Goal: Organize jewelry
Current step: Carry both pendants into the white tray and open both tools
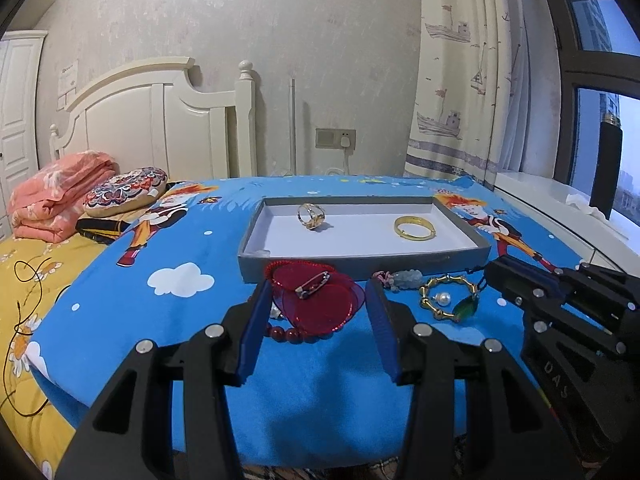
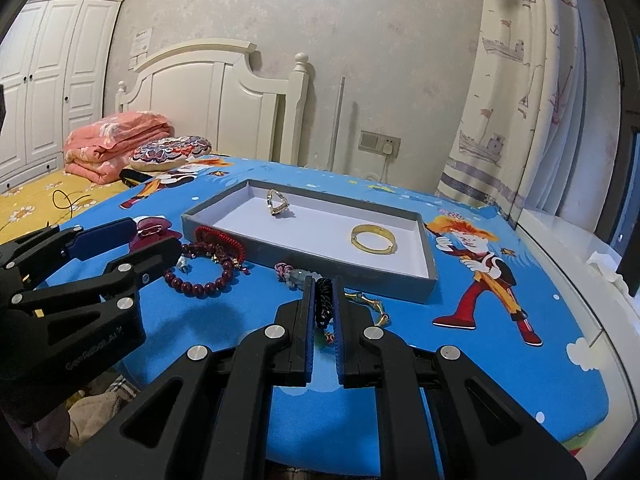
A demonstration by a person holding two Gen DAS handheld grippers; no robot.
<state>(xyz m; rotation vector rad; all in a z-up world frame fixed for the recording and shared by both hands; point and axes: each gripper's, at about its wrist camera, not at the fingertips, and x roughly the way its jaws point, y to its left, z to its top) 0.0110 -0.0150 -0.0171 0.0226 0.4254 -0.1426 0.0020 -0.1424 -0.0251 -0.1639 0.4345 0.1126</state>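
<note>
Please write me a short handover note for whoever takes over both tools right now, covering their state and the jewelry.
Left tool: jaws part open around the red translucent flower brooch; whether the pads press on it cannot be told.
Right tool: shut on a black braided cord.
Done: the gold and silver ring and the plain gold bangle lie in the shallow grey cardboard tray.
Left, on the blue cartoon bedspread in front of the tray: dark red bead bracelet, red woven cord bracelet, pale jade pendant on pink knot, gold bamboo-shaped bracelet.
</note>
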